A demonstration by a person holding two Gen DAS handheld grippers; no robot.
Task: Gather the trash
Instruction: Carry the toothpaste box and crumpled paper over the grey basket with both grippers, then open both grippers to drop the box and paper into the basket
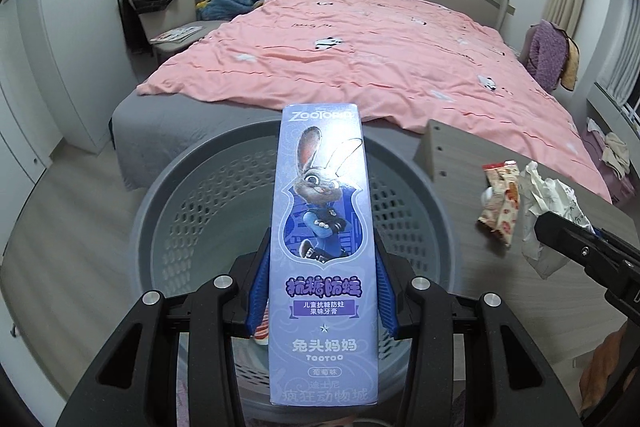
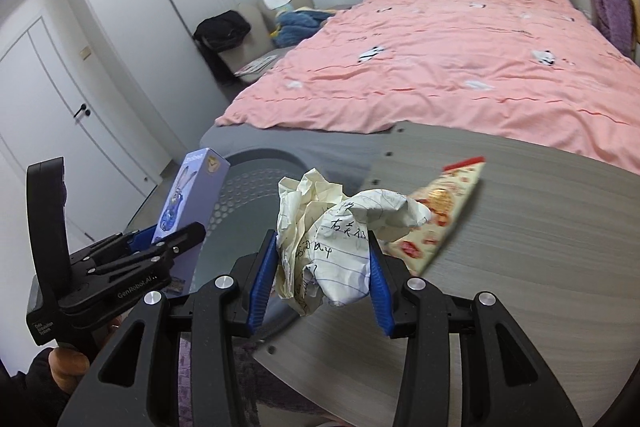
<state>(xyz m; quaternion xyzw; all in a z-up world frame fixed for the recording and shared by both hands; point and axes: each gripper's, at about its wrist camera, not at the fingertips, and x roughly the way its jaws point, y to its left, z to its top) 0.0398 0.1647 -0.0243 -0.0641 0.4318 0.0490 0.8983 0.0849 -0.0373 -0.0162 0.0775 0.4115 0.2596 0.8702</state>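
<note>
My left gripper [image 1: 322,287] is shut on a purple Zootopia toothpaste box [image 1: 324,227] and holds it over the grey perforated trash basket [image 1: 192,195]. The box [image 2: 188,195] and the left gripper [image 2: 160,247] also show in the right wrist view. My right gripper [image 2: 324,275] is shut on a crumpled ball of written paper [image 2: 332,231] just above the grey table [image 2: 520,227], near its left edge. A red and cream snack wrapper [image 2: 436,215] lies on the table behind the paper. In the left wrist view the wrapper [image 1: 500,203] and the paper [image 1: 548,203] are at the right.
The basket [image 2: 248,183] stands on the floor left of the table [image 1: 460,267], in front of a bed with a pink duvet [image 1: 360,47]. A chair with clothes [image 1: 160,3] and white wardrobes [image 2: 120,27] are at the left. A small striped item lies in the basket [image 1: 262,327].
</note>
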